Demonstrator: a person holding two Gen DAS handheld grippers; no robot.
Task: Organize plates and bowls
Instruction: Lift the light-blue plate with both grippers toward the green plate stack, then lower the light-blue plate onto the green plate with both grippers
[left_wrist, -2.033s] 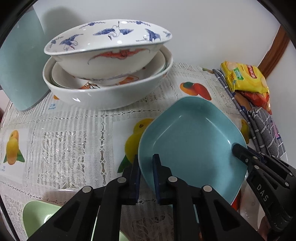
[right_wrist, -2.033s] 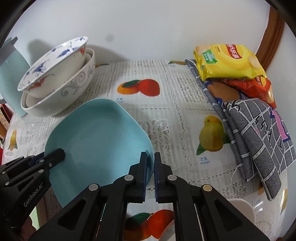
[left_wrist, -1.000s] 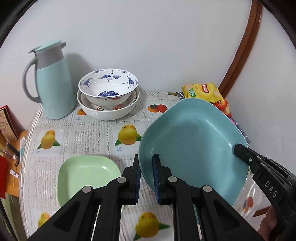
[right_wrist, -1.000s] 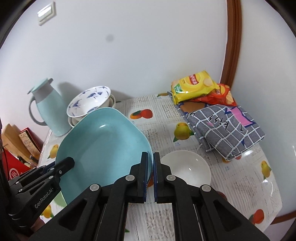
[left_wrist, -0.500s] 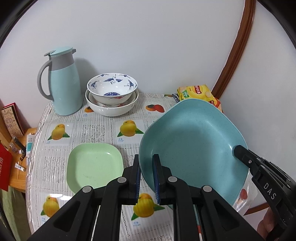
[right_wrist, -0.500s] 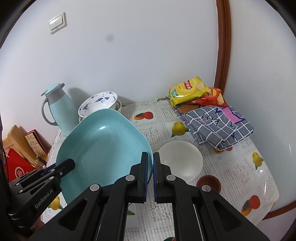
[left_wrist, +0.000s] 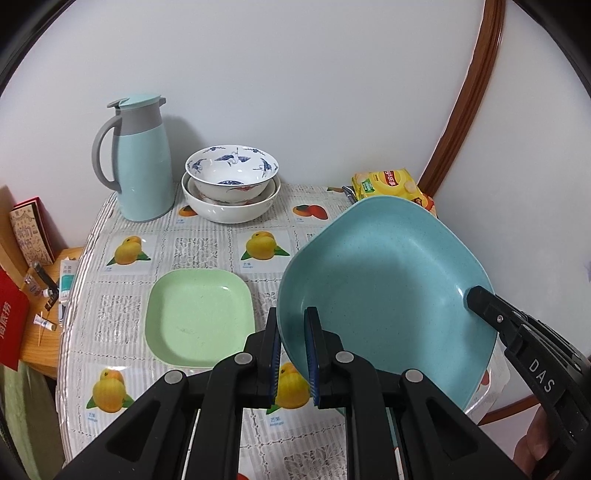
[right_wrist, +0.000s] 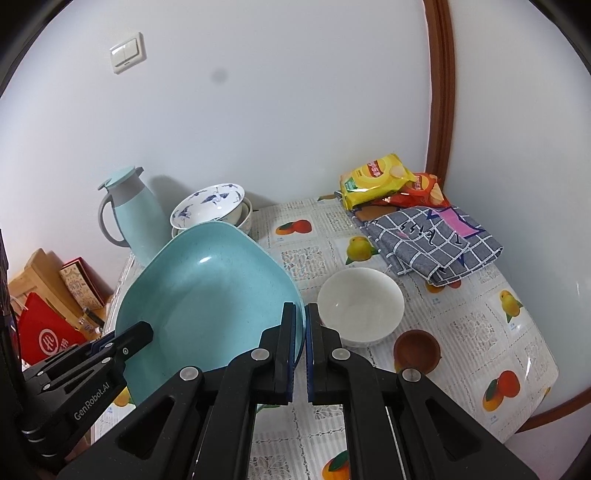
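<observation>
We carry the blue plate (left_wrist: 388, 280) above the surface (left_wrist: 207, 247), each hand-held gripper clamped on its rim; bowls (left_wrist: 231, 192) stacked far, green plate (left_wrist: 199, 317) and white bowl (right_wrist: 360, 304) remain.

The plate (left_wrist: 388, 280) is speckled teal; the smaller plate (left_wrist: 199, 317) is pale green. The top bowl (left_wrist: 231, 171) is white with blue cranes. The jug (left_wrist: 142, 166) is light blue with grey trim. The cloth (right_wrist: 432, 243) is grey with white checks. The counter (left_wrist: 192, 251) cover shows yellow and orange fruit. Both black tools have blue pads.
</observation>
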